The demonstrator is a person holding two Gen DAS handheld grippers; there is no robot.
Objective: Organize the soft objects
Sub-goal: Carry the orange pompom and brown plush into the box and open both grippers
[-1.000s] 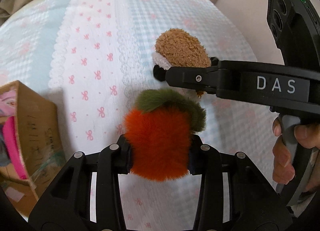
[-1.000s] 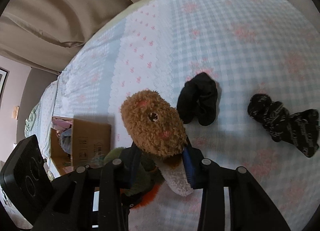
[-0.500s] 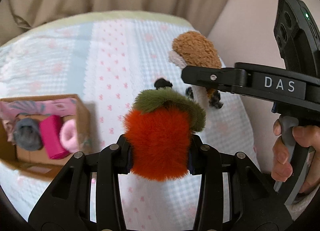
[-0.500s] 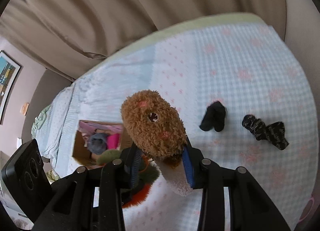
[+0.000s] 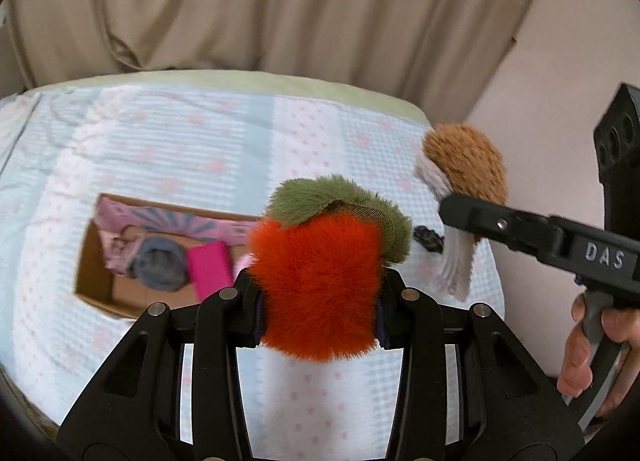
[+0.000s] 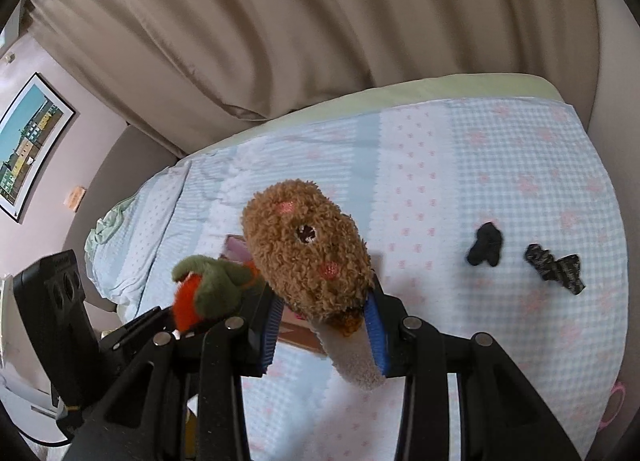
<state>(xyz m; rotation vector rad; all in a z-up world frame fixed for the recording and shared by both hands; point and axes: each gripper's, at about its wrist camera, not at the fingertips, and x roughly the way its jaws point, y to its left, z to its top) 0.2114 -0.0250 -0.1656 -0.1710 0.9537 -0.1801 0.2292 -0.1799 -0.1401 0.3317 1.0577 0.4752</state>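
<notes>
Both my tools have come up well off the bed (image 5: 168, 141) in the last second; the quilt that filled each view has dropped away, and the cardboard box (image 5: 94, 261) has slid from the left edge to just below and left of my left gripper (image 5: 318, 301). I judge that means both pickups are done and the carry to the box is under way.

My left gripper is clamped on the orange plush toy (image 5: 316, 285) with the green top, its fingers pressed into the fur on both sides. My right gripper (image 6: 324, 325) is clamped on the brown plush toy (image 6: 304, 249), pinching the pale strip at its base between the blue pads (image 6: 376, 329). Both toys hang in the air, above the bed.

Both grippers are held side by side, tipped forward and down, with my right hand (image 5: 592, 345) wrapped around its handle. Two dark socks (image 6: 486, 251) lie on the quilt off to the right (still to collect, I think). The box already holds a grey bundle and a pink one.
</notes>
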